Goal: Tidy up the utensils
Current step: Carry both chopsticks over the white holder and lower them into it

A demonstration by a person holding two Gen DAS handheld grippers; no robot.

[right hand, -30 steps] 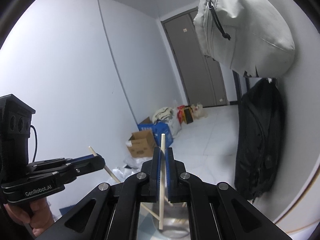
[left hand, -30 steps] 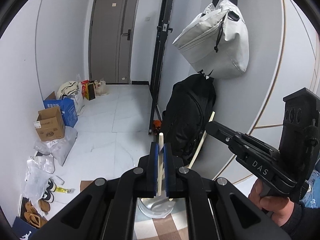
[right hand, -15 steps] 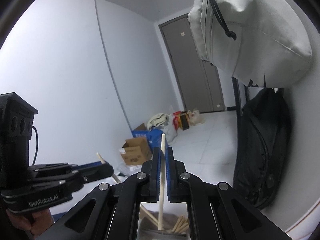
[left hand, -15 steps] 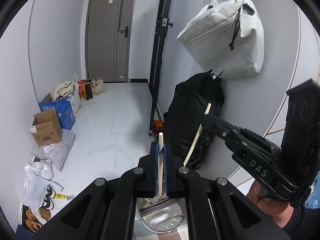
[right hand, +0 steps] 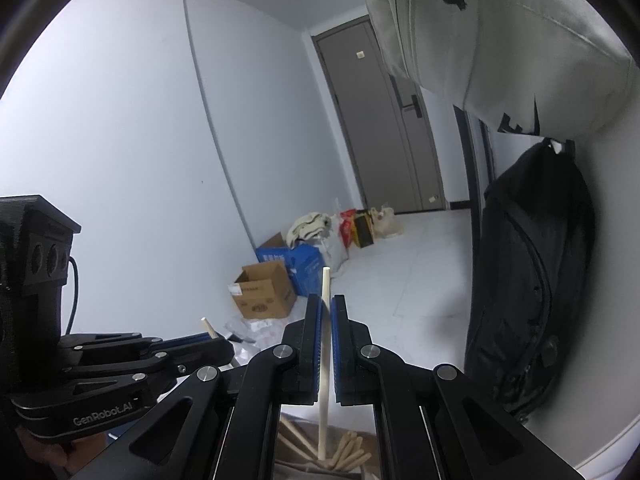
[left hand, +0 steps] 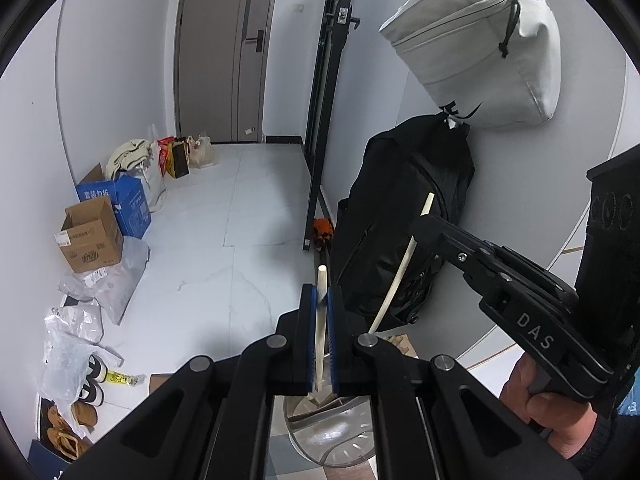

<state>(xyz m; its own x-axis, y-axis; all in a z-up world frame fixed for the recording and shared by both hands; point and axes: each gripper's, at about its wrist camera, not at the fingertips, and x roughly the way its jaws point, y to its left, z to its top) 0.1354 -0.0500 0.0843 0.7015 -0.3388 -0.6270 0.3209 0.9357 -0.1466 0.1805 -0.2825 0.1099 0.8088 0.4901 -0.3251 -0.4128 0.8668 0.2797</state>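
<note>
White floor tiles (left hand: 208, 248) and pale walls fill the left wrist view, with a grey door (left hand: 224, 48) at the far end. Boxes (left hand: 92, 236) and plastic bags stand along the left wall. A grey bag (left hand: 480, 48) hangs on the right wall above a black backpack (left hand: 400, 216). The left tongs (left hand: 321, 304) are clamped on a pale chopstick (left hand: 320, 344), which stands almost upright between the blue pads; its top rises a little above the tips. Its lower end goes down toward a round metal holder (left hand: 340, 440) that shows below, between the arms. At the right, the right tongs (left hand: 420, 228) are seen from the side, held by a hand (left hand: 540, 400). They grip a second chopstick (left hand: 400, 264), tilted, with its lower end near the holder.

From the right wrist view, the same door (right hand: 384, 120), boxes (right hand: 264, 292) and backpack (right hand: 532, 272) show, and the grey bag (right hand: 500, 32) hangs at the top right. The right tongs (right hand: 326, 312) are closed on their chopstick (right hand: 325, 360), which is upright. Its lower end is among other wooden sticks (right hand: 348, 452) that lean in the holder (right hand: 292, 468), seen only in part. At the lower left are the left tongs (right hand: 224, 346), with the top of their chopstick (right hand: 208, 326) rising above the tip.
</note>
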